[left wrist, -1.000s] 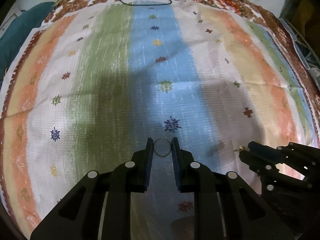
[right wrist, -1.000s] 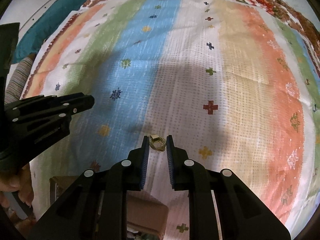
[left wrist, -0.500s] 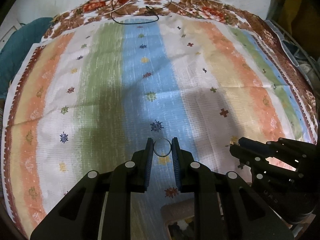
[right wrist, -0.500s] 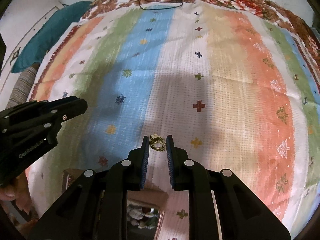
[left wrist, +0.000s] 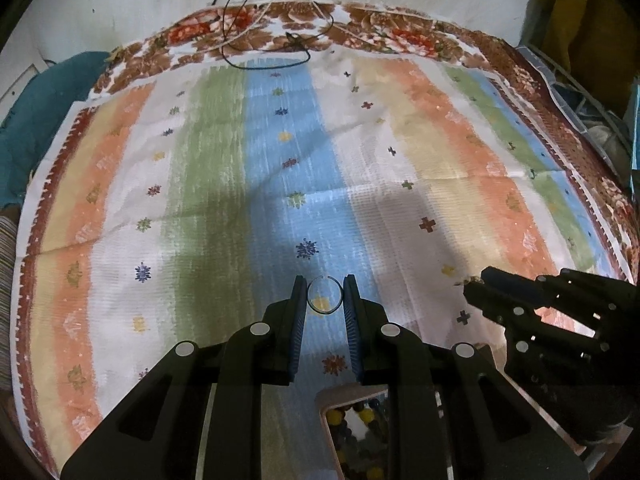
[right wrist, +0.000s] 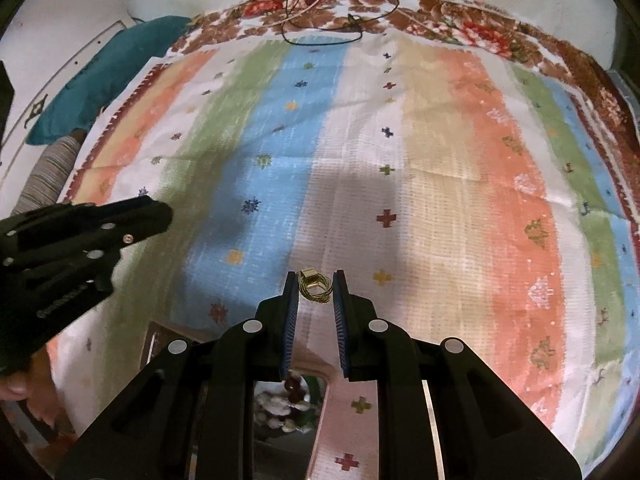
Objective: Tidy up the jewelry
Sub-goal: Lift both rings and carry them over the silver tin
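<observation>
Presently two claws are in view above one striped cloth [left wrist: 400,168]. One left claw [left wrist: 324,295] grips one thin wire ring [left wrist: 324,296] between its pads. One right claw [right wrist: 316,288] grips one gold ring [right wrist: 315,287]. One jewelry box [left wrist: 352,396] sits just below both claws, holding beads; their count is indeterminable.

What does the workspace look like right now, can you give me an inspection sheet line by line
Surface: striped cloth spread flat, creased.
Job's things: thin wire hoop in left hand-held gripper; gold ring in right hand-held gripper; wooden box of beads below both.
Clutter: nothing seen.
Grippers: each shut on its piece, held above the cloth.
Cables: black cord looped at the far edge.
Surroundings: teal cushion, white wall.
</observation>
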`<state>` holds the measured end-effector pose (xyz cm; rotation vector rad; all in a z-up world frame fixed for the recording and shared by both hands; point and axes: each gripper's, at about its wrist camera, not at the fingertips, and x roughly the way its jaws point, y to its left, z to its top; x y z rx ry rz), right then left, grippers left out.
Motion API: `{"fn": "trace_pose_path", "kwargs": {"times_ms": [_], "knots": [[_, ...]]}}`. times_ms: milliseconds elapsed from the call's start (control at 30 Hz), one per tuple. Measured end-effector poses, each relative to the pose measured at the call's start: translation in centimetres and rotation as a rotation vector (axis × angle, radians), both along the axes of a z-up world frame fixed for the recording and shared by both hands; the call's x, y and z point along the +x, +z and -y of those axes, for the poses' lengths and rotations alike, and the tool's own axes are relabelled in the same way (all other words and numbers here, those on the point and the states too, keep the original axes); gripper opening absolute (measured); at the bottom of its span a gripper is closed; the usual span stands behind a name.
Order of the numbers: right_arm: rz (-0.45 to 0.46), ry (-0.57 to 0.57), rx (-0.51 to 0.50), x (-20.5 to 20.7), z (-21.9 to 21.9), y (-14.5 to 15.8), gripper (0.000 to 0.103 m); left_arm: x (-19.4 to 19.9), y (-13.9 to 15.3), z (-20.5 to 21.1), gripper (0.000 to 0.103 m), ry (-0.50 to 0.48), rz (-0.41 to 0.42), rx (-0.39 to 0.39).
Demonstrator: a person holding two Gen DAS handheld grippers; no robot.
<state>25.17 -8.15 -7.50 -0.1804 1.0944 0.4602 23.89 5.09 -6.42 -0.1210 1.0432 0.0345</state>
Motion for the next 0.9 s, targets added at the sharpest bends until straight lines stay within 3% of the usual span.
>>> {"fn": "trace_pose_path", "kwargs": {"times_ms": [333, 900], "knots": [[0.014, 0.013, 0.063, -2.1, 0.6, 1.9, 0.018, -2.7, 2.2, 1.5, 0.018, -0.037, 0.052, -0.009], [0.075, 0.054, 0.084, -6.4, 1.8, 4.1, 0.018, -7.7, 4.6, 3.5, 0.018, -0.084, 0.115, -0.026]]}}
